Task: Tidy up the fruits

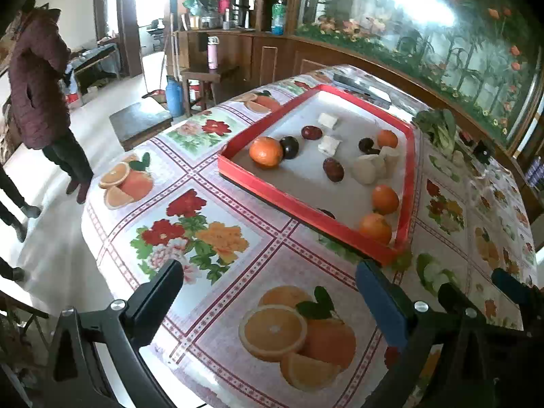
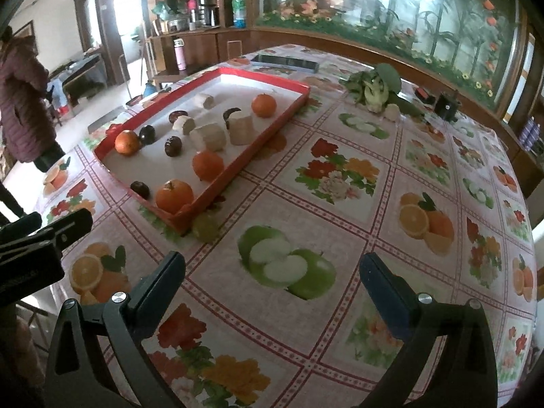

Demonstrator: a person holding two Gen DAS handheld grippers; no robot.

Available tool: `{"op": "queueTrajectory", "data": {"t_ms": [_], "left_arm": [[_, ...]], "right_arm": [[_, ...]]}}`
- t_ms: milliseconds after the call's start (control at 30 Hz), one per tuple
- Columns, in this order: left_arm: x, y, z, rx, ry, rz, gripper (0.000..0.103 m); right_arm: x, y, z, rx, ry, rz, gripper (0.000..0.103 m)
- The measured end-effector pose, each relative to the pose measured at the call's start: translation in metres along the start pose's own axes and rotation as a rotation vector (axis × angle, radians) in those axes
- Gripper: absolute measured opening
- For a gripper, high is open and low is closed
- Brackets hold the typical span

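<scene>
Left wrist view: nothing sorted yet, you're basically at the start.
Your left gripper [image 1: 268,292] and right gripper [image 2: 272,282] both hang spread wide and empty over the tablecloth [image 2: 340,204], well short of the red tray [image 1: 306,209]. Oranges [image 1: 266,152], dark plums [image 1: 289,147] and pale chunks [image 1: 365,170] sit mixed up inside, so all the grouping's left.

Domestic dining room. Table [image 2: 340,204] under fruit-print oilcloth; wooden cabinet [image 1: 238,47] at 12 o'clock holds thermos [image 1: 239,3] and bottles; floral mural [image 1: 425,27] at 1 o'clock.
</scene>
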State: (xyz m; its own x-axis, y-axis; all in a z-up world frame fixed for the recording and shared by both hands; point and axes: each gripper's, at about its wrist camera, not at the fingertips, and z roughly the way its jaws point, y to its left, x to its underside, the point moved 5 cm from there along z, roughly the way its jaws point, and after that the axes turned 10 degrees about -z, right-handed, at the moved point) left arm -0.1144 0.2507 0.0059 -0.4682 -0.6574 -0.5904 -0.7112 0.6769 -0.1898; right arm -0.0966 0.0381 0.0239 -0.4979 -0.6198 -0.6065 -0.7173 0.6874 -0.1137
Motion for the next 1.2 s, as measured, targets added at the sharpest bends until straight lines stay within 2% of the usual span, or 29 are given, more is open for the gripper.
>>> {"op": "queueTrajectory", "data": {"t_ms": [100, 300, 400, 600, 1033, 1200], "left_arm": [[0.0, 0.0, -0.006, -0.007, -0.026, -0.009, 0.102], [0.003, 0.002, -0.009, 0.018, 0.008, -0.023, 0.102], [0.004, 0.005, -0.012, 0.005, -0.008, -0.039, 0.102], [0.005, 0.007, -0.012, -0.003, 0.0, -0.022, 0.102], [0.005, 0.0, -0.007, 0.058, 0.028, 0.004, 0.102], [0.006, -0.007, -0.005, 0.042, 0.03, 0.041, 0.102]], "right_arm": [[0.002, 0.0, 0.0, -0.006, 0.003, 0.0, 0.103], [0.005, 0.001, -0.004, -0.004, 0.004, -0.011, 0.103], [0.006, 0.003, -0.005, -0.003, 0.003, -0.017, 0.103], [0.007, 0.008, -0.007, -0.001, 0.007, -0.032, 0.103], [0.008, 0.012, -0.005, 0.003, 0.02, -0.023, 0.103], [0.009, 0.013, -0.005, 0.014, 0.025, -0.027, 0.103]]}}
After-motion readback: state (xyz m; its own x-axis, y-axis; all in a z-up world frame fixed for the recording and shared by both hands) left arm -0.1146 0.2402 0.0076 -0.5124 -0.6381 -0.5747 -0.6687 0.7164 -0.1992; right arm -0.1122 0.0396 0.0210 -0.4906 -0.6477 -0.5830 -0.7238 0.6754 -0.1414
